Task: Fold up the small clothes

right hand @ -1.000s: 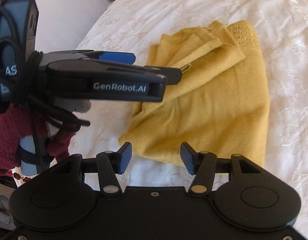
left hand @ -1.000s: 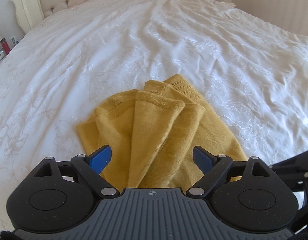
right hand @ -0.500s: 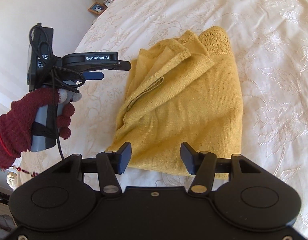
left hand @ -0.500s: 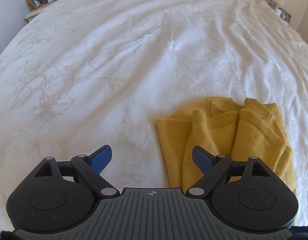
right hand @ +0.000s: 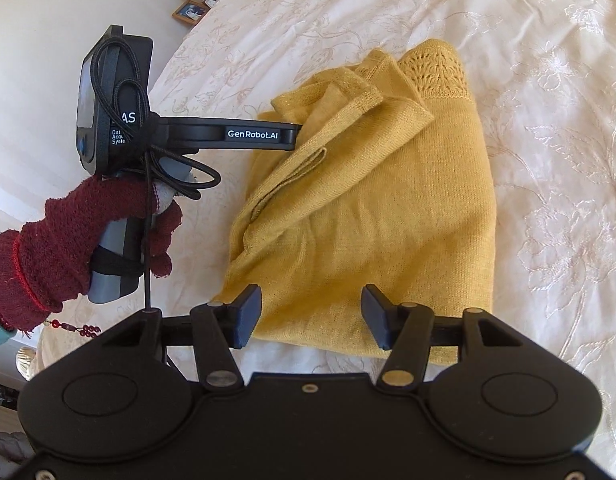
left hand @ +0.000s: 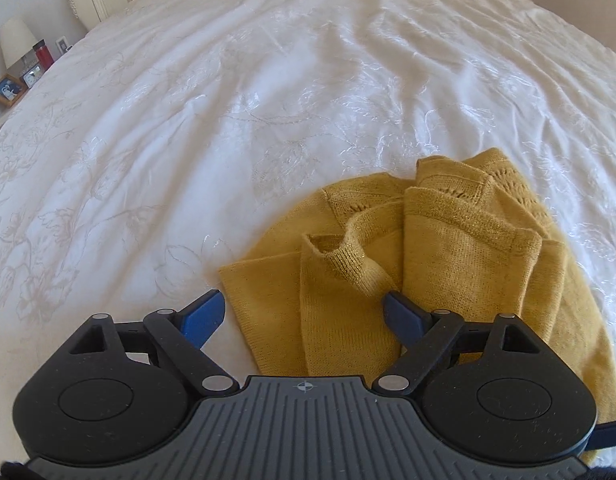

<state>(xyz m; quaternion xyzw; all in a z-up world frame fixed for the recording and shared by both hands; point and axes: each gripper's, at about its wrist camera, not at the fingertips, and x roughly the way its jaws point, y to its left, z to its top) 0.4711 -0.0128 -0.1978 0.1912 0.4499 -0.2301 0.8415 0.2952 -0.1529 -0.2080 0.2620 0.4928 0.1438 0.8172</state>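
Now the left gripper is narrowing its jaws around a loose sleeve of the yellow sweater, not yet pinching it; the right gripper hovers parted, empty, over the near hem. Next, I reckon: nip the sleeve and tuck it across.

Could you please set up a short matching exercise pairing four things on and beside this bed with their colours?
Things:
1. knitted folded sweater
2. embroidered bedspread
3. woolly glove on the person's left hand
4. pads of the left claw

Colours:
A. blue
B. dark red
C. mustard yellow
D. white

Pairs: 1-C, 2-D, 3-B, 4-A
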